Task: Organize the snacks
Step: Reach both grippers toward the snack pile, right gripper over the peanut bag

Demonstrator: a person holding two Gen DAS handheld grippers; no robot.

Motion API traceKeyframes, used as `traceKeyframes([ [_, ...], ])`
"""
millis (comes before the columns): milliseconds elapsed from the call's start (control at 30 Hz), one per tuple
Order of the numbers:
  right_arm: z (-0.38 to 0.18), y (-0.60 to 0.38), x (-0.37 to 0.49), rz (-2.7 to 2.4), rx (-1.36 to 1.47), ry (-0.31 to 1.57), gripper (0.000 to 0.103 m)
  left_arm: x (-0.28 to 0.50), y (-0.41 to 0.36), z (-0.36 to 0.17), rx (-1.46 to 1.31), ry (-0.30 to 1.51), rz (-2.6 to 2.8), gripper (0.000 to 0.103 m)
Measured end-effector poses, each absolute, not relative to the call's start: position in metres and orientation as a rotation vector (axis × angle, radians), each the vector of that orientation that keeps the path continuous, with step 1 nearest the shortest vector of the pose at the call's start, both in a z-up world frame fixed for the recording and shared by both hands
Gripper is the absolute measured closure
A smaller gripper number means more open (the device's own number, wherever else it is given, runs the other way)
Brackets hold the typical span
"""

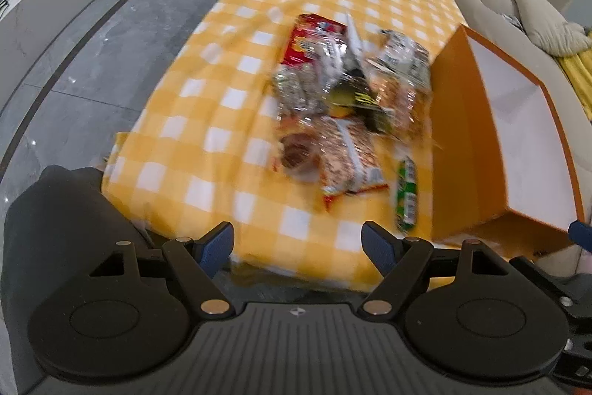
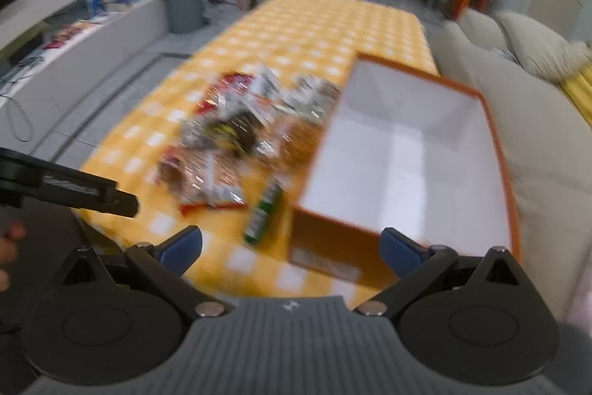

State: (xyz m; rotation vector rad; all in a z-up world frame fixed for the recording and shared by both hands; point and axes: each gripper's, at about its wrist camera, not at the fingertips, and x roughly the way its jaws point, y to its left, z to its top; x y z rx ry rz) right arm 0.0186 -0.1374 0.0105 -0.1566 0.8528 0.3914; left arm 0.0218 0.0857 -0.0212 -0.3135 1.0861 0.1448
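Near the middle of the frame, the snacks [image 1: 344, 99] lie piled on the worktop [image 1: 229, 121], beside the empty orange box [image 2: 403, 150]. Your left gripper [image 1: 298, 247] and right gripper [image 2: 290, 250] have jaws apart, holding nothing. Pick the lone green packet [image 1: 406, 195] first, slowly.

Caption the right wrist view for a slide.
Open right gripper above the table edge, facing a snack pile beside an empty orange box on the checked cloth.

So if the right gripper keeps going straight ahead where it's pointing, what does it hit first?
Probably the near wall of the orange box, which sits ahead between the open right gripper fingers; blur leaves depth uncertain.
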Motion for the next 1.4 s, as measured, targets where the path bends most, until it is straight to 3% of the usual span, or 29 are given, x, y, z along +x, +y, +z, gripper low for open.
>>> traceKeyframes([
  [100,0.015,-0.121,0.021,0.432,-0.178,0.788,0.004,0.023,0.097,-0.026,-0.318,1.074,0.155,0.011],
  [200,0.014,-0.103,0.026,0.482,-0.182,0.743,0.017,0.025,0.111,-0.031,-0.352,1.067,0.176,0.011],
  [500,-0.025,-0.049,0.072,0.570,-0.253,0.790,0.023,0.030,0.143,-0.045,-0.467,1.088,0.204,0.011],
  [867,-0.088,-0.010,0.121,0.605,-0.302,0.968,0.023,0.040,0.149,-0.061,-0.491,1.145,0.185,0.011],
  [1067,-0.109,-0.002,0.127,0.604,-0.317,0.966,0.023,0.044,0.148,-0.065,-0.487,1.158,0.194,0.011],
  [1400,-0.118,-0.008,0.125,0.639,-0.305,0.920,0.039,0.050,0.137,-0.052,-0.432,1.145,0.238,0.011],
])
